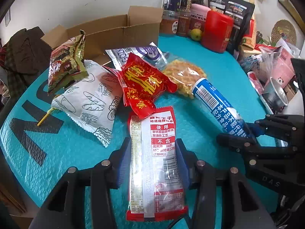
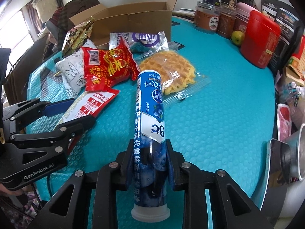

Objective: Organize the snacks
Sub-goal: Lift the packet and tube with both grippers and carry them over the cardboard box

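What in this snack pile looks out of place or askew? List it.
A thin yellow stick pokes out from under the white bread-print packet on the teal mat; it is no snack packet. The gold-green packet leans tilted atop that white packet, beside the open cardboard box. Nothing looks spilled or torn.

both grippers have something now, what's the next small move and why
Probably lift both and carry them toward the open cardboard box. The right gripper is shut on the blue tube, the left gripper brackets the red-and-white snack packet, and the box stands behind the pile.
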Demonstrator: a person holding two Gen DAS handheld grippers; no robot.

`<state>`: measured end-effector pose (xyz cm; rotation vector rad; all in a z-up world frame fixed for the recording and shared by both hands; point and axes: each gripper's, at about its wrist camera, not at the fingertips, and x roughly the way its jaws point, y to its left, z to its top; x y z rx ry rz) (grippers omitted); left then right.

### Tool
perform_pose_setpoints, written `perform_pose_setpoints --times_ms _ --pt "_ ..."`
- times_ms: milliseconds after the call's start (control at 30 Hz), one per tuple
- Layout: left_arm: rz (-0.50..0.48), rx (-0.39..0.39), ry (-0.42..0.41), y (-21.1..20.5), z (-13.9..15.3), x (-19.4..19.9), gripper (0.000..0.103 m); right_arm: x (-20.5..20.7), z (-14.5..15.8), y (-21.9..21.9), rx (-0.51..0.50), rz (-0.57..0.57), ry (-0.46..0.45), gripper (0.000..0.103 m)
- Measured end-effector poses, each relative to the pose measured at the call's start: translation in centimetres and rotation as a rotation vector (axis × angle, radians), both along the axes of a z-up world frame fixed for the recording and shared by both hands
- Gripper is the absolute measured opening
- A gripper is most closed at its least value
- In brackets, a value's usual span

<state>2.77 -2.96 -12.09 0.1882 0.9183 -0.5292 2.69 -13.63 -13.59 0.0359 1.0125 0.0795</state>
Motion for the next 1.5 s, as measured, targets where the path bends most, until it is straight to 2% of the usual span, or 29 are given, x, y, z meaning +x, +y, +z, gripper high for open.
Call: perform_pose_setpoints --times_ms 467,900,1167,1500 --pt "0.016 -0.089 -0.095 3.3 3.1 -2.6 0.045 -2.4 1.6 2.3 0.017 0.004 -0.047 0.028" --pt "0.028 -0.158 -0.215 6.1 7.7 -3.2 0.045 -2.6 5.5 5.3 0.035 0.048 -0.154 0.028" --pt "0.048 -0.209 -0.297 7.3 11.2 -1.5 0.045 -0.5 9.4 6.6 0.019 0.080 -0.249 0.028" --pt "0.077 -0.255 -0.355 8.3 14.8 3.4 0.045 3.9 13.4 7.4 0.020 0.136 -0.313 0.028"
